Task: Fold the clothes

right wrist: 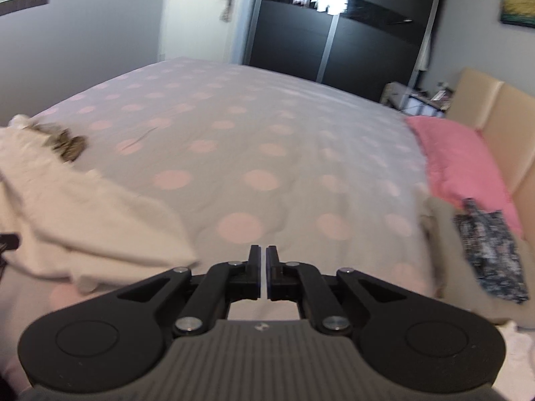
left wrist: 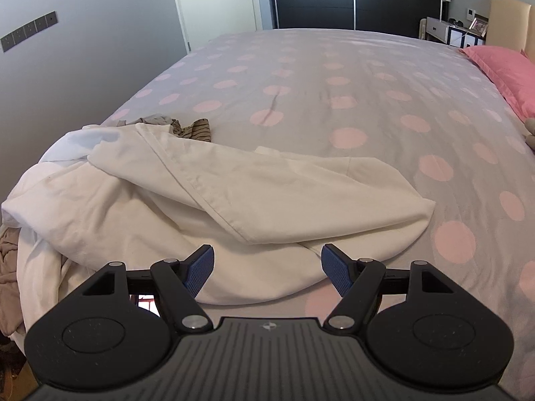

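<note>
Two grippers up, neither holding cloth. Left gripper: blue-padded fingers spread wide, nothing between them, hovering just short of the white garment. Right gripper: fingers nearly together, only a thin slit between, empty; it sits over bare polka-dot bedspread.

White garment lies crumpled on the bed straight ahead of the left fingers, spilling off to their left; from the right fingers it is off to the left. It looks like thin woven cotton: light, limp, no stiffness, so it should drape and sag when lifted, and a pinch may pick up more than one layer. Not fragile, low slip risk against ribbed pads.

Best grab, in my judgement: the stitched hem band running diagonally ahead of the left fingers, or the rounded folded corner ahead and to their right. Doubled edges are thicker and easier to pinch cleanly.

Striped brown garment sits far ahead-left, behind the white one. Dark patterned cloth lies right of the right fingers, beside the pink pillow.

No readable brands, labels or text; only a small round emblem on each gripper body.
</note>
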Available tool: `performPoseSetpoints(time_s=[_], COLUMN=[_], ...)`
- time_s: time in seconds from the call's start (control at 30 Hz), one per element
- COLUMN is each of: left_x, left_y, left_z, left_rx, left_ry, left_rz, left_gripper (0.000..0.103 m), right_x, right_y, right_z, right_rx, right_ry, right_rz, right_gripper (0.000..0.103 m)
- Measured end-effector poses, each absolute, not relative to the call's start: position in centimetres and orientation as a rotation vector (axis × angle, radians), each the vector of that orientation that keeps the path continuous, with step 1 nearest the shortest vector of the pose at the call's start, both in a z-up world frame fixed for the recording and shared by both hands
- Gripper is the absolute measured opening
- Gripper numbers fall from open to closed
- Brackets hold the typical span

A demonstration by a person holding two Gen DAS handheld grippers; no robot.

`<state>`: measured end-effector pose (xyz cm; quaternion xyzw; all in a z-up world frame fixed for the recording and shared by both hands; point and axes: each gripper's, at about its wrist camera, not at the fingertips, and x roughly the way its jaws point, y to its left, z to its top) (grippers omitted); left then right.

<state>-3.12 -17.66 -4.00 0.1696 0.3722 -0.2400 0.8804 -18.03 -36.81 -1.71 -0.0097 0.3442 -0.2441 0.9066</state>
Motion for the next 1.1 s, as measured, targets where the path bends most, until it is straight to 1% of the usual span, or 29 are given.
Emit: performPoseSetpoints(time_s=[0.03,0.07,0.13,0.17,0.2,0.4,0.53,0.8,0.87,0.9,0.93,0.97,1.03,1.1], left_x=[-3.1,-3.1,-2.9,-2.6,-2.3,-0.6,0.1,1.0,1.1,1.2,1.3,1.2,1.1,0.9], left_y=[-17.7,-17.7,-17.3,-17.2,-17.0,-16.3,-16.6,-17.4,-17.5,-17.5,-17.5,-17.5,-17.5,-17.5], left_z=[-4.0,-4.1,-4.2,-4.5,-4.8,-7.3,-8.9,-10.7,-10.7,-10.7,-10.7,-10.6,-10.5,-10.2], left_rx=[0.355,0.356,0.360,0.364,0.365,0.375,0.388,0.389,0.381,0.378,0.374,0.372,0.369,0.365], left_ry=[0.776,0.777,0.786,0.793,0.801,0.877,0.928,0.989,0.996,1.000,1.003,1.004,1.003,0.995], left_rz=[-0.490,-0.480,-0.454,-0.443,-0.431,-0.364,-0.356,-0.373,-0.369,-0.367,-0.366,-0.367,-0.372,-0.377], left_gripper=[0.070,0.070,0.070,0.070,0.070,0.070,0.070,0.070,0.070,0.070,0.070,0.070,0.070,0.070], right_x=[-17.8,-17.6,-17.1,-16.5,-15.8,-11.2,-8.8,-5.0,-4.4,-4.1,-3.9,-3.7,-3.7,-4.1], right_y=[-36.3,-35.8,-34.7,-34.0,-33.4,-30.2,-28.2,-26.9,-26.9,-26.9,-27.0,-27.2,-27.9,-28.7], right_z=[-2.4,-3.1,-4.4,-5.0,-5.5,-9.0,-11.0,-14.7,-15.2,-15.4,-15.6,-15.4,-14.8,-13.7], right_rx=[-0.015,-0.010,0.001,-0.003,-0.005,0.009,-0.013,-0.126,-0.139,-0.152,-0.165,-0.158,-0.130,-0.115], right_ry=[0.720,0.729,0.747,0.754,0.761,0.823,0.854,0.915,0.914,0.918,0.922,0.924,0.919,0.890], right_rz=[-0.470,-0.435,-0.367,-0.330,-0.296,-0.127,-0.059,-0.013,-0.021,-0.035,-0.050,-0.064,-0.102,-0.173], right_gripper=[0.006,0.008,0.019,0.021,0.027,0.035,0.046,0.049,0.048,0.042,0.028,0.022,0.012,0.008])
